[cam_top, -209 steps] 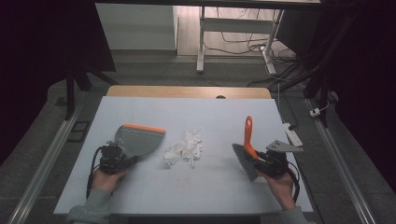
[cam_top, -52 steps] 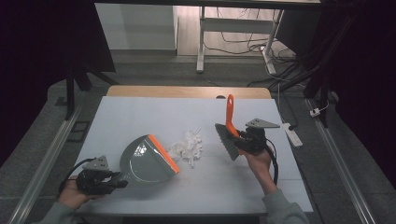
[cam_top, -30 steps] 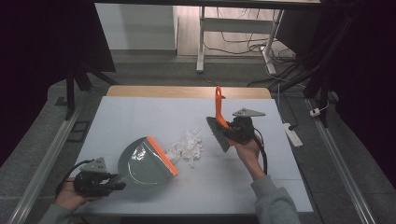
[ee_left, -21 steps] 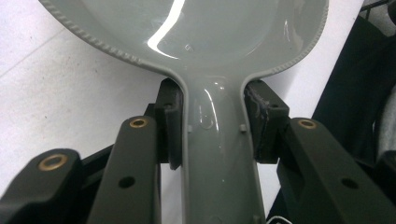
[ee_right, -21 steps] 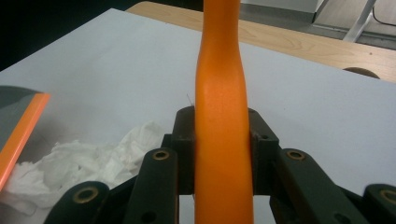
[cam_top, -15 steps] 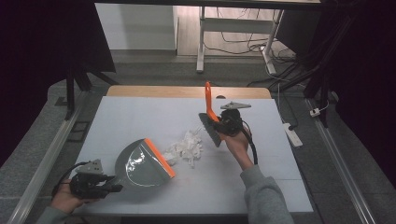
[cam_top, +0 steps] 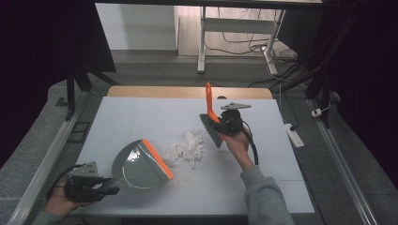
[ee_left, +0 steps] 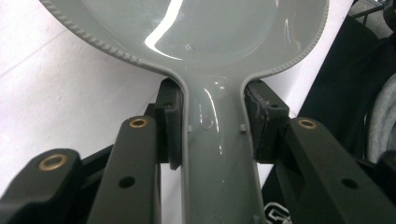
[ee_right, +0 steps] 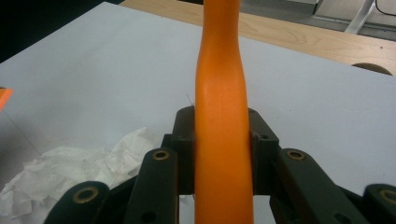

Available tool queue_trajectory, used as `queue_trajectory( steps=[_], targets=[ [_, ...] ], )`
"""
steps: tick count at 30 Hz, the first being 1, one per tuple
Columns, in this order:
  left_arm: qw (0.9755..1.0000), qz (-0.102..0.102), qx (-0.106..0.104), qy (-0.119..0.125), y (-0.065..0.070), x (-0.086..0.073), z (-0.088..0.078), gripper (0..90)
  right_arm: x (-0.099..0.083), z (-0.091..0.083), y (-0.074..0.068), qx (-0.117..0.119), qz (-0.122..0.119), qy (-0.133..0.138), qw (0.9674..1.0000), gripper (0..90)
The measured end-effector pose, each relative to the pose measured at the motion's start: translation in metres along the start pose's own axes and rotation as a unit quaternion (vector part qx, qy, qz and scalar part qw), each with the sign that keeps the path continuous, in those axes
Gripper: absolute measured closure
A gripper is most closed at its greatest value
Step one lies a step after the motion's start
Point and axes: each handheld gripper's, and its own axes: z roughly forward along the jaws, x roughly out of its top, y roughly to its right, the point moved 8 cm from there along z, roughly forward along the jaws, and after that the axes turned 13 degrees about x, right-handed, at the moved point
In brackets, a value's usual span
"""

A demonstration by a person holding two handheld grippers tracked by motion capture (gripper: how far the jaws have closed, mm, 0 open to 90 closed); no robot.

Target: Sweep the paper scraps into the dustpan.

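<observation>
A grey dustpan point(cam_top: 141, 164) with an orange lip lies on the white table point(cam_top: 141, 117), its mouth toward a pile of crumpled white paper point(cam_top: 185, 150). My left gripper point(cam_top: 101, 186), at the table's front left corner, is shut on the dustpan's grey handle point(ee_left: 217, 154); both pads press its sides. My right gripper point(cam_top: 220, 125) is shut on the orange handle point(ee_right: 223, 116) of a small brush point(cam_top: 212, 125), whose dark bristles hang just right of the paper. The paper pile point(ee_right: 70, 170) lies low at the left of the right gripper view.
A wooden strip point(cam_top: 187, 92) edges the table's far side. A white power strip point(cam_top: 293, 135) lies on the floor to the right, beside a metal rail point(cam_top: 347, 187). Desk legs and cables stand beyond the table.
My right hand has carried the brush left and a little toward the far side, up to the paper pile. The dustpan has shifted slightly left with my left hand.
</observation>
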Motion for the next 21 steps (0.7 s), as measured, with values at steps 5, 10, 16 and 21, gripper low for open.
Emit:
queue_trajectory(
  steps=[5, 10, 16, 21],
  targets=[
    [0.9997, -0.001, -0.002, -0.024, 0.0, -0.009, 0.006, 61.4, -0.001, 0.006, 0.003, -0.003, 0.003, -0.006, 1.0, 70.3],
    [0.999, -0.01, 0.004, -0.043, -0.004, -0.015, 0.014, 61.4, 0.001, 0.015, 0.004, -0.005, 0.006, -0.012, 0.9999, 70.3],
    [0.9986, -0.016, 0.0, -0.05, -0.004, -0.014, 0.023, 61.5, 0.001, 0.029, 0.005, -0.011, 0.005, -0.027, 0.9996, 70.4],
    [0.9986, -0.015, -0.005, -0.051, -0.003, -0.01, 0.029, 61.4, -0.001, 0.043, 0.004, -0.016, 0.012, -0.041, 0.999, 70.4]
  ],
)
